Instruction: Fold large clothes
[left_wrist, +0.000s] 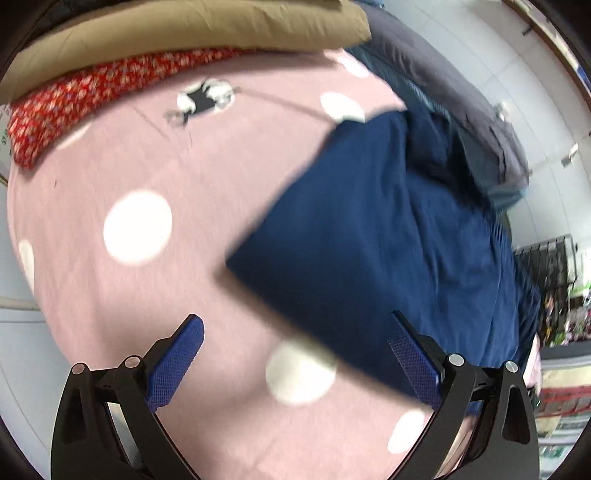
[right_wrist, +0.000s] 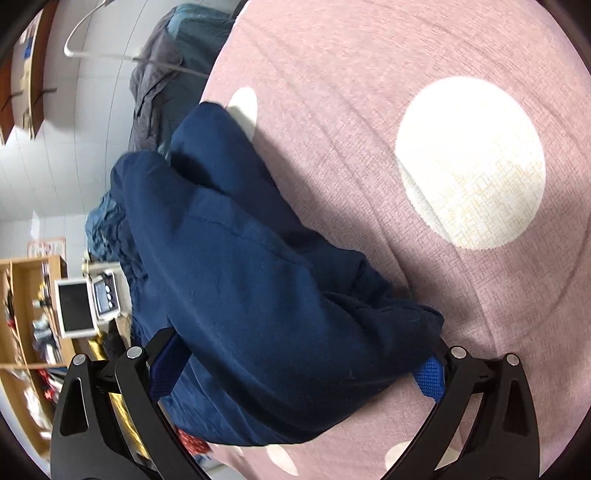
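Observation:
A large navy blue garment (left_wrist: 388, 236) lies partly folded on a pink sheet with white dots (left_wrist: 147, 177). My left gripper (left_wrist: 295, 354) is open and empty, hovering above the sheet near the garment's corner. In the right wrist view the navy garment (right_wrist: 258, 288) is bunched between and over the fingers of my right gripper (right_wrist: 299, 362), which stand wide apart; the cloth hides their tips. I cannot tell whether anything is pinched.
Folded tan (left_wrist: 192, 33) and red floral (left_wrist: 96, 96) bedding lie at the far edge of the bed. A grey garment (left_wrist: 461, 96) and a teal one (right_wrist: 192, 33) lie beside the navy one. A wooden shelf (right_wrist: 33, 314) stands beyond the bed.

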